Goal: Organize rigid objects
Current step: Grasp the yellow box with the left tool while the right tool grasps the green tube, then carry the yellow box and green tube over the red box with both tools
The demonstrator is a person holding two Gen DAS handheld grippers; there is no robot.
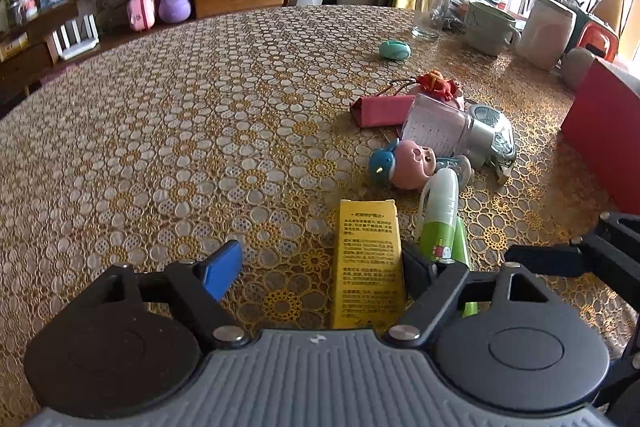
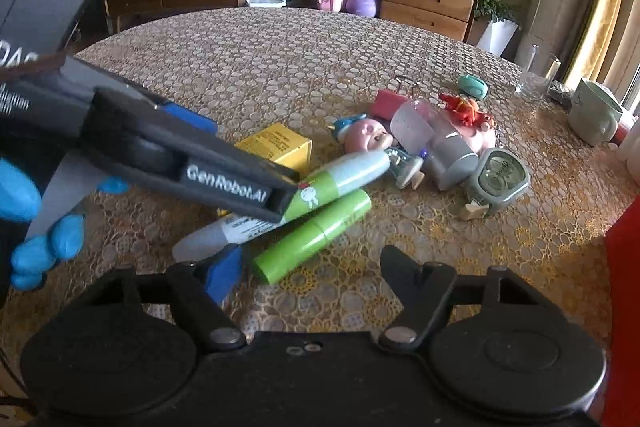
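Lace tablecloth [image 1: 160, 131]: yellow box [image 1: 368, 267] between open left claw [image 1: 320, 267] fingers.

Yellow box [image 1: 368, 267] lying flat on the patterned cloth, printed side up. Beside it two green tubes [image 2: 316, 235], crossed, the upper with a white cap. Behind them a pink doll [image 2: 366, 135], a pale bottle [image 2: 436, 143] on its side, a greenish clock-like thing [image 2: 498, 179], possibly tipped over.

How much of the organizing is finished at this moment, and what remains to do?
Nothing looks sorted yet: the toys and bottles still lie in one loose pile on the table. In hand: the left hand-held gripper straddles the yellow box, pads not pressing; the right hand-held gripper hangs open over the green tube. Left: the pig toy, the pink clip and the rest.
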